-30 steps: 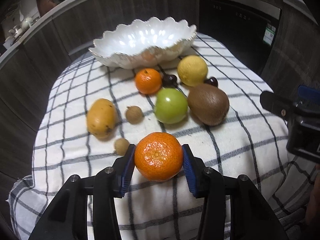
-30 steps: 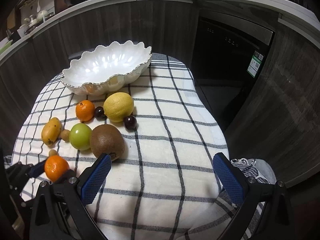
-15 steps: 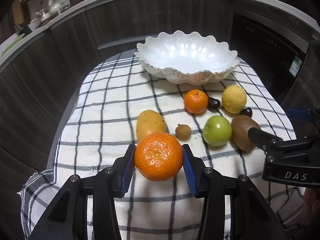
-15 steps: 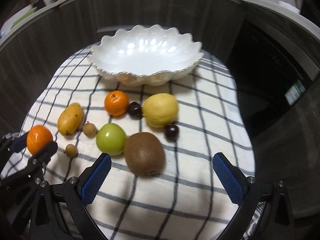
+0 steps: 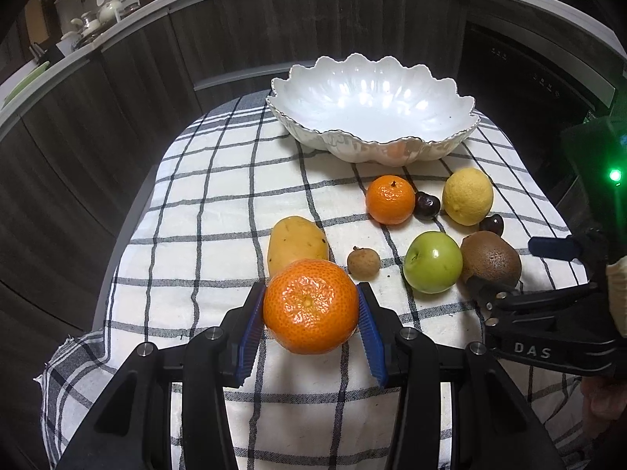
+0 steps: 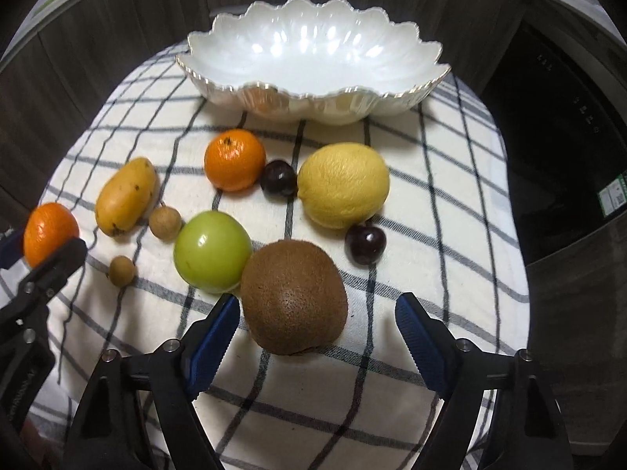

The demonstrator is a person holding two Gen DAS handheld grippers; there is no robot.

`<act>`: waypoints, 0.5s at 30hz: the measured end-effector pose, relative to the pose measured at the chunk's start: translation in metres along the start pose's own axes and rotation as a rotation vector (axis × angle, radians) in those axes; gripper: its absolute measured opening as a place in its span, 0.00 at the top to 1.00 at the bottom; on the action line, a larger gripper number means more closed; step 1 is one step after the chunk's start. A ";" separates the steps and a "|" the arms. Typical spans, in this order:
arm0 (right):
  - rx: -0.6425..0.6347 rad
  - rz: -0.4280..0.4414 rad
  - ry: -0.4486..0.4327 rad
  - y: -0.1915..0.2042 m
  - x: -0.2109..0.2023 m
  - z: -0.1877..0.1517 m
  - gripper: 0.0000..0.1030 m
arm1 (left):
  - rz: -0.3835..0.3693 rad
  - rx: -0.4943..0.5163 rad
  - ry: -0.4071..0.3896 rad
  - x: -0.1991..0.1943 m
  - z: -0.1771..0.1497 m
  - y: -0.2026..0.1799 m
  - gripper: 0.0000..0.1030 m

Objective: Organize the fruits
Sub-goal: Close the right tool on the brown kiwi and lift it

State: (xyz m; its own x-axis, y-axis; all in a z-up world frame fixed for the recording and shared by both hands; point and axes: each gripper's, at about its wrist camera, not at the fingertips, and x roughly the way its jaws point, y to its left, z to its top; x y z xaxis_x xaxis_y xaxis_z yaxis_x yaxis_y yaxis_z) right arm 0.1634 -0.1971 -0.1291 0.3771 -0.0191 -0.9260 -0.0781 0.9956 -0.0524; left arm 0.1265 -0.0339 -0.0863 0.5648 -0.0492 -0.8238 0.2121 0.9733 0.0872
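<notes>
My left gripper (image 5: 311, 313) is shut on a tangerine (image 5: 311, 305) and holds it above the checked cloth, near a yellow mango (image 5: 296, 241). It also shows at the left of the right wrist view (image 6: 49, 231). My right gripper (image 6: 313, 337) is open, its jaws on either side of a brown kiwi (image 6: 294, 297) on the cloth. The empty white scalloped bowl (image 6: 313, 51) stands at the far end. Between lie a second tangerine (image 6: 234, 159), a lemon (image 6: 343, 184), a green apple (image 6: 212, 251), two dark cherries (image 6: 279, 178) and two small brown longans (image 6: 165, 223).
The round table under the checked cloth (image 6: 431, 211) drops off on all sides. Dark wood cabinets (image 5: 117, 78) curve behind it and a black appliance (image 6: 556, 125) stands at the right. The right gripper body (image 5: 548, 313) shows at the right of the left wrist view.
My left gripper has lifted the tangerine off the cloth and swung it left. My right gripper has moved in and down until the kiwi sits between its open jaws.
</notes>
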 end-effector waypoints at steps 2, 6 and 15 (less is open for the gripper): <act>0.003 0.011 0.015 0.000 0.005 0.000 0.20 | 0.003 -0.001 0.000 0.000 0.001 0.000 0.56; 0.001 0.030 0.037 0.000 0.014 0.002 0.27 | 0.005 -0.002 -0.002 0.001 0.003 -0.001 0.56; -0.015 0.070 0.046 0.007 0.019 0.002 0.46 | 0.006 -0.007 -0.006 -0.001 0.005 0.002 0.56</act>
State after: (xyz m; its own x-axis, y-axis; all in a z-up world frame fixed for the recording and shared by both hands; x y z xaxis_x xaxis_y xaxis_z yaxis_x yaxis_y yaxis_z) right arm 0.1716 -0.1906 -0.1461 0.3278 0.0457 -0.9436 -0.1163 0.9932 0.0077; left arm 0.1305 -0.0326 -0.0824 0.5708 -0.0446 -0.8198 0.2034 0.9751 0.0885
